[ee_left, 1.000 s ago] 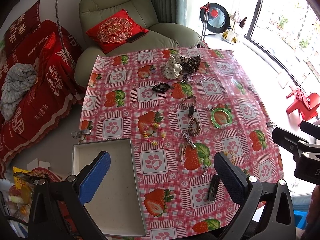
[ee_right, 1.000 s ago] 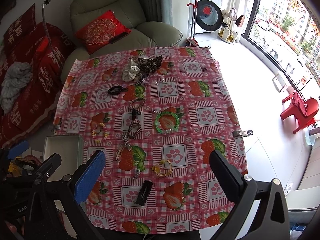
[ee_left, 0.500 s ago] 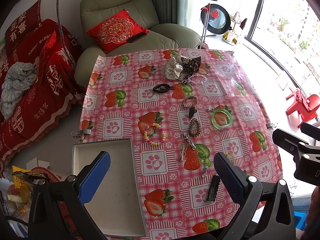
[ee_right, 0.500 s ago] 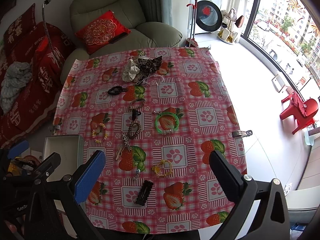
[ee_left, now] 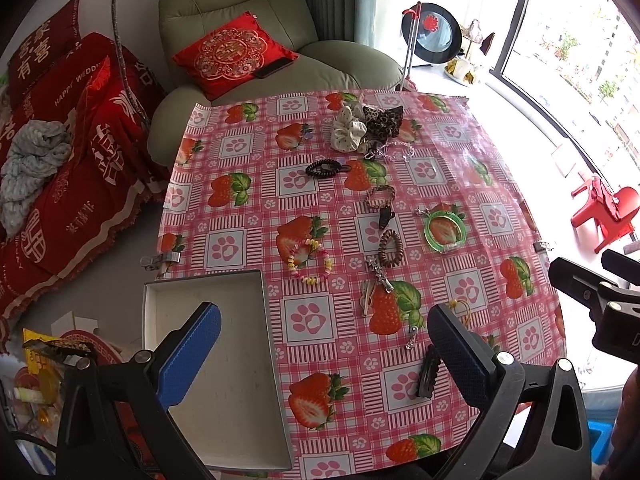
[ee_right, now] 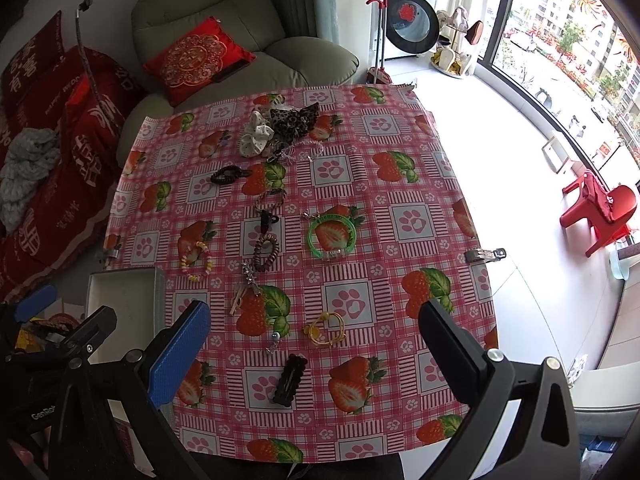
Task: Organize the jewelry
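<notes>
Across the table, under a pink checked oilcloth printed with strawberries and paw prints, the jewellery lies scattered in a loose line from far to near. At the far edge a white spotted fabric scrunchie touches a leopard-print fabric scrunchie, with a clear beaded chain just beside them. Nearer come a black coiled hair tie, a braided brown bracelet, a small black clip and a brown spiral hair tie. To the right of that one lies a translucent green plastic bangle; to its left, a bracelet of pastel candy-coloured beads. Closer still lie a silver metal charm chain, a thin pale hair slide, a yellow cord bracelet and a dark oblong snap hair clip.

A shallow white rectangular tray sits at the table's near left corner, with nothing visible inside it.

Left tongs hang above the near edge, spread wide, the blue-padded finger over the tray, and hold nothing. Right tongs hang likewise spread and hold nothing, the snap clip lying between their fingers on the cloth below.

Beyond the table stand a pale green leather armchair with a red embroidered cushion.
</notes>
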### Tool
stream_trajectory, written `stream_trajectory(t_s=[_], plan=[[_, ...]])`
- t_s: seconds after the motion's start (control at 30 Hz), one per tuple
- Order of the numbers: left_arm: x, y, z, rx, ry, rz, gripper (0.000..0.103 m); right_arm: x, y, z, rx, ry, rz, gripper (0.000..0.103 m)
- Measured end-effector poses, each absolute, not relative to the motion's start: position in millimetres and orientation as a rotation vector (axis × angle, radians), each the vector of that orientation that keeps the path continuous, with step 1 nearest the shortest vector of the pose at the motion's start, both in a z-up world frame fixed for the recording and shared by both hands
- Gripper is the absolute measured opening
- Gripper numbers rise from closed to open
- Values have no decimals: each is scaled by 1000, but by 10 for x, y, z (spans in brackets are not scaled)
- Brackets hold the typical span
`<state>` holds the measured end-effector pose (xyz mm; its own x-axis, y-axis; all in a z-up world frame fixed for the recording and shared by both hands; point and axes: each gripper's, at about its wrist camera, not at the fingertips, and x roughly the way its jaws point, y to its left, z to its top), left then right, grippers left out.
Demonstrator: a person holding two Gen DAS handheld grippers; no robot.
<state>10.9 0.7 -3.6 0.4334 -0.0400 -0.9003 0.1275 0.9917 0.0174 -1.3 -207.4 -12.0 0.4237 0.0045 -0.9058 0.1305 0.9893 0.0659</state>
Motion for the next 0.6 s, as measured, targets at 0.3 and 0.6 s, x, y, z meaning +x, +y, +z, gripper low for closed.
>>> stream_trajectory(t_s=[0.3,0.6], plan=[[133,79,-268,113,1153,-143,103,-113,-2079,-249,174,1149,-146,103],[363,170,-736,118,1258,-176,103,-156,-2158,-651,275,1217,-165,103]])
